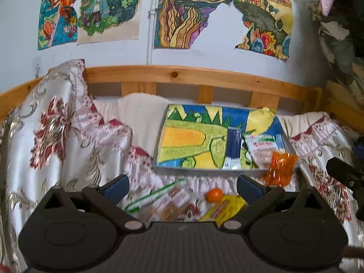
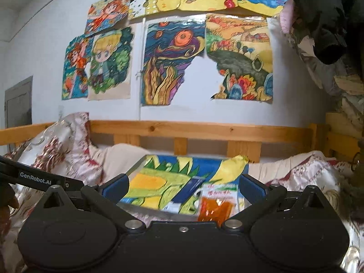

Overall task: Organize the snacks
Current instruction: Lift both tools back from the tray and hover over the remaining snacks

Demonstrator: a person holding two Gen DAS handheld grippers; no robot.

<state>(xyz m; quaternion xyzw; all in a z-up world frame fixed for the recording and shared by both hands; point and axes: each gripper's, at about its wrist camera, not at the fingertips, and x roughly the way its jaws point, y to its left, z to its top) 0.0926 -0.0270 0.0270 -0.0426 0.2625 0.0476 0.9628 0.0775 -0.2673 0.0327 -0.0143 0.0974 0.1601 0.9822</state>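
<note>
A grey tray (image 1: 204, 171) lined with a bright crayon drawing lies on the bed. It holds a dark blue packet (image 1: 233, 147) and a white packet with red print (image 1: 264, 149). An orange packet (image 1: 281, 168) rests at the tray's front right corner. On the cloth in front of the tray lie a small orange ball (image 1: 213, 195), a yellow packet (image 1: 227, 209), a green-and-white packet (image 1: 154, 196) and a brown packet (image 1: 173, 204). My left gripper (image 1: 183, 183) hovers open over these loose snacks, holding nothing. My right gripper (image 2: 183, 190) stands wide open and empty before the orange packet (image 2: 215, 209).
A patterned satin cloth (image 1: 56, 132) covers the bed and bunches high on the left. A wooden rail (image 1: 182, 75) runs behind the tray under a wall of drawings. Dark clothing (image 2: 323, 18) hangs at the upper right. The left gripper's body (image 2: 34, 175) crosses the right view's left edge.
</note>
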